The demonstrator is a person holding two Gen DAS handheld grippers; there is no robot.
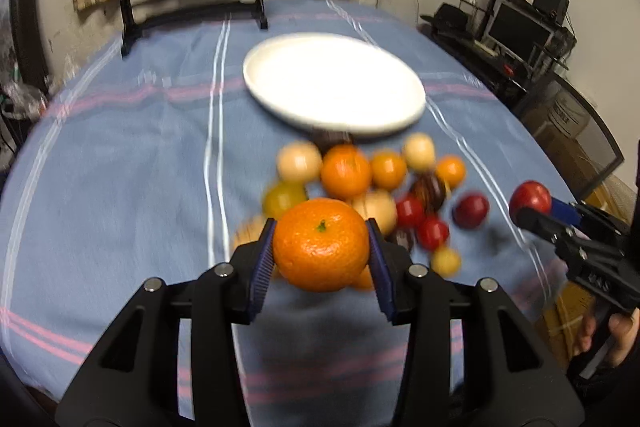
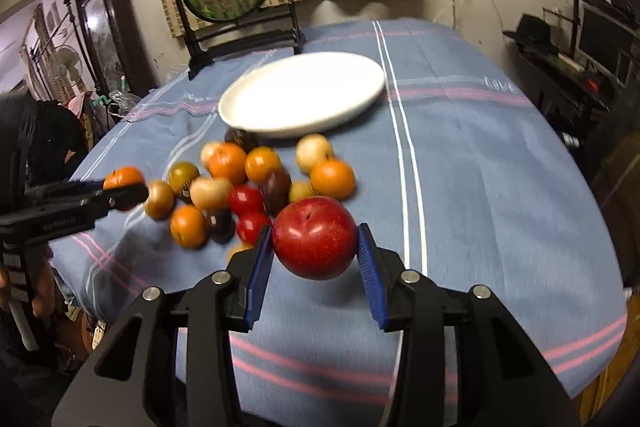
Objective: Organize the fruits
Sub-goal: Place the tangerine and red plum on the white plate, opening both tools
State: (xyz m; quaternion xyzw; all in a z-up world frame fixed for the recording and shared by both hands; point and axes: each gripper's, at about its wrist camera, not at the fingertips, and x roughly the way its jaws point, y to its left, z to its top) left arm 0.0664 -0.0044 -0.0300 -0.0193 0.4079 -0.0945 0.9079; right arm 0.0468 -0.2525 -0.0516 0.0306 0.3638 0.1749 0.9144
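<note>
Left gripper jaws clamp mandarin, right gripper jaws clamp plum; both lifted, probably headed for plate mid-frame.

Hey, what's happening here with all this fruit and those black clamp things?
A person is sorting fruit with a hand-held gripper in each hand. The left hand-held gripper is clamped on a large orange, and the right hand-held gripper is clamped on a red apple, both lifted above the striped blue tablecloth. A pile of small fruits sits on the cloth just in front of a white plate, which has nothing on it yet.
</note>
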